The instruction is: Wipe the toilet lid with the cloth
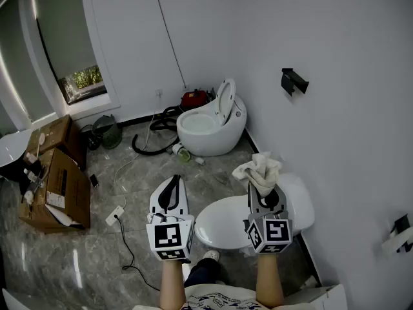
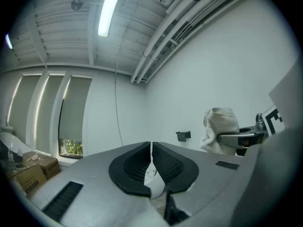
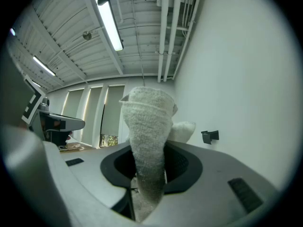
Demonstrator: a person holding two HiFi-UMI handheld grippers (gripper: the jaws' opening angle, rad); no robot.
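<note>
Right gripper (image 3: 147, 155) clamped on the cloth (image 3: 147, 122), which stands bunched above the jaws. Left gripper (image 2: 151, 148) closed, nothing between its jaws, level with the right one at its left. Both hang above the near toilet lid (image 1: 222, 228), which lies shut; the cloth is clear of it. Judged step: approach, wiping not yet begun. Next move calls for tipping the cloth down onto the lid, then sweeping across.

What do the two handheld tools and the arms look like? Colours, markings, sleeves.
The left tool and right tool match: light grey shells with black textured pads lining the jaws. At the rear of each sits a white cube with black square markers, the left cube and the right cube. No cables show. The forearms have no sleeves, and a white printed shirt shows below.
</note>
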